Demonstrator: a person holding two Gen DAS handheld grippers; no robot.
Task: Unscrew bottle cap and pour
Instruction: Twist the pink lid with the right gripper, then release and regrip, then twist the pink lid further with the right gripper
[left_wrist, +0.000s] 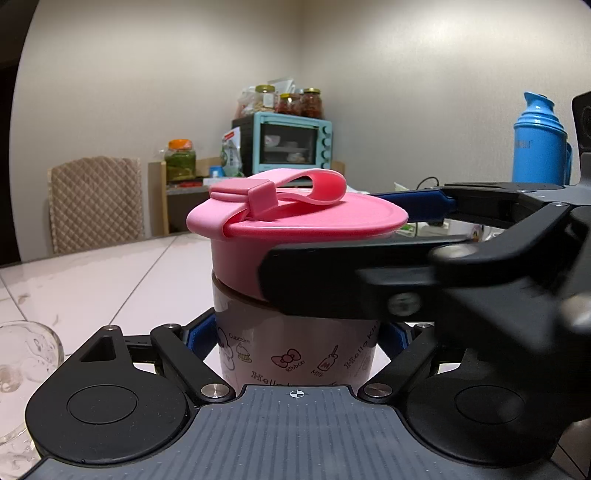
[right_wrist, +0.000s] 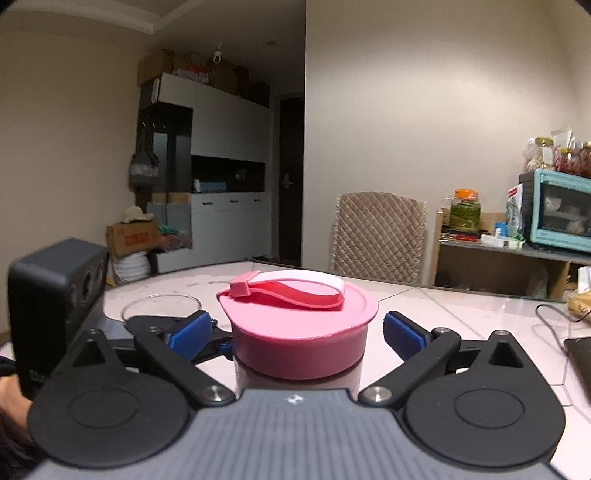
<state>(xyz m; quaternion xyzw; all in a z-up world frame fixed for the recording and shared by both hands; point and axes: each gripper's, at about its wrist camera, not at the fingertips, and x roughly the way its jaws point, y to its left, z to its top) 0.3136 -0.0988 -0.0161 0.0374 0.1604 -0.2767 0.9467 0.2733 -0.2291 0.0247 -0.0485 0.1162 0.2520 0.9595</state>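
Note:
A bottle (left_wrist: 295, 354) with cartoon prints and a wide pink cap (left_wrist: 306, 225) with a strap stands on the white table (left_wrist: 92, 280). My left gripper (left_wrist: 297, 339) is shut on the bottle's body, its blue pads (left_wrist: 199, 339) pressed to both sides. My right gripper (right_wrist: 297, 332) is open around the cap (right_wrist: 299, 332). Its blue pads (right_wrist: 402, 336) stand a little off the cap's rim on either side. In the left wrist view its black fingers (left_wrist: 314, 284) reach in from the right, one before the cap and one behind. A clear glass (right_wrist: 159, 302) stands left of the bottle.
A blue thermos (left_wrist: 539, 144) stands at the far right. A cable and a dark flat device (right_wrist: 580, 354) lie on the table to the right. Beyond the table are a quilted chair (right_wrist: 376, 232) and a shelf with a teal oven (right_wrist: 561, 210) and jars.

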